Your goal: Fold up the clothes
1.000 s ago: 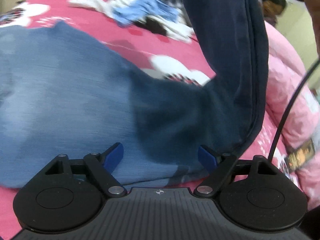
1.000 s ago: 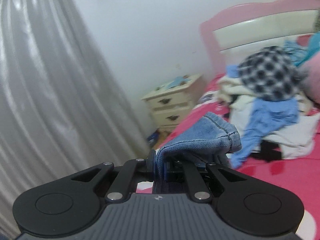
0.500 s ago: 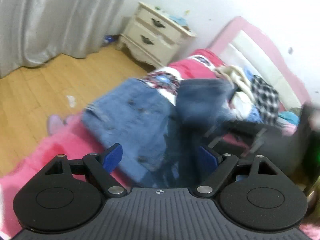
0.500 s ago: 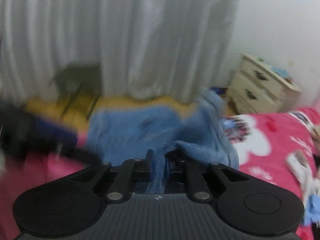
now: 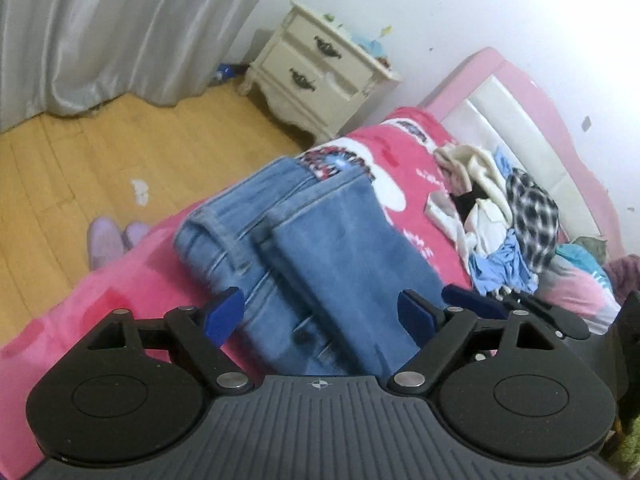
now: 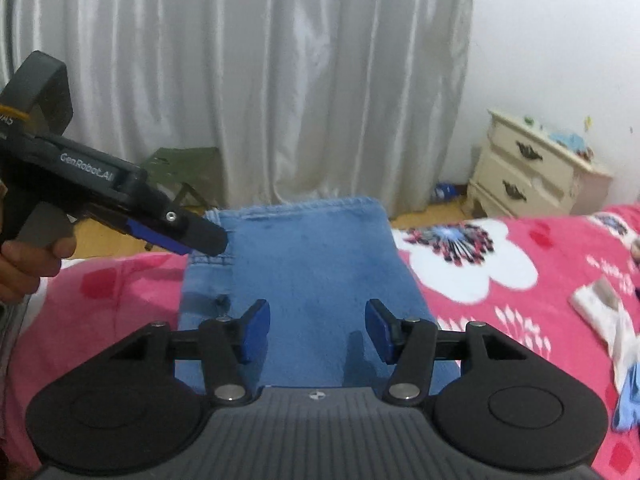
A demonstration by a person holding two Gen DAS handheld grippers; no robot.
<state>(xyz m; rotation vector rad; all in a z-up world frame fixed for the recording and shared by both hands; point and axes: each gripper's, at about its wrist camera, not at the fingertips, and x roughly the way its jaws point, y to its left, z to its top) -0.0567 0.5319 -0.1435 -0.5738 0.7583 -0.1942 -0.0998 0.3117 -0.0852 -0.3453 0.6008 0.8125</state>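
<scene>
Nearest me, my right tool (image 6: 318, 326) has its blue pads (image 6: 256, 330) standing well apart over the jeans (image 6: 316, 280); the jaws have just been opening, and the denim lies flat below them rather than pinched between them, so I have hold of nothing there. My left tool (image 5: 320, 316) is spread wide too, its pads on either side of the folded denim in its own view but not pressing on it, so that one is empty as well. From the right wrist I see the left tool (image 6: 208, 238) side on, its tip hovering at the far left corner of the jeans, with a hand (image 6: 24, 264) gripping its handle at the picture's edge. The jeans (image 5: 312, 248) lie folded on the bed (image 5: 120, 280), on the pink cover with its white flower print, one leg panel doubled back over the waistband part; their far edge sits at the edge of the bed. Further up the bed, near the headboard (image 5: 520, 120), is a heap of clothes (image 5: 492, 216), among it a black and white checked piece and something pale blue. Beyond the bed edge is wooden floor (image 5: 80, 160) with a pair of slippers (image 5: 108, 240) close to the bed, then a cream nightstand (image 5: 320, 72) against the wall, and a grey curtain (image 6: 260, 80) with a green stool (image 6: 184, 172) in front of it.
</scene>
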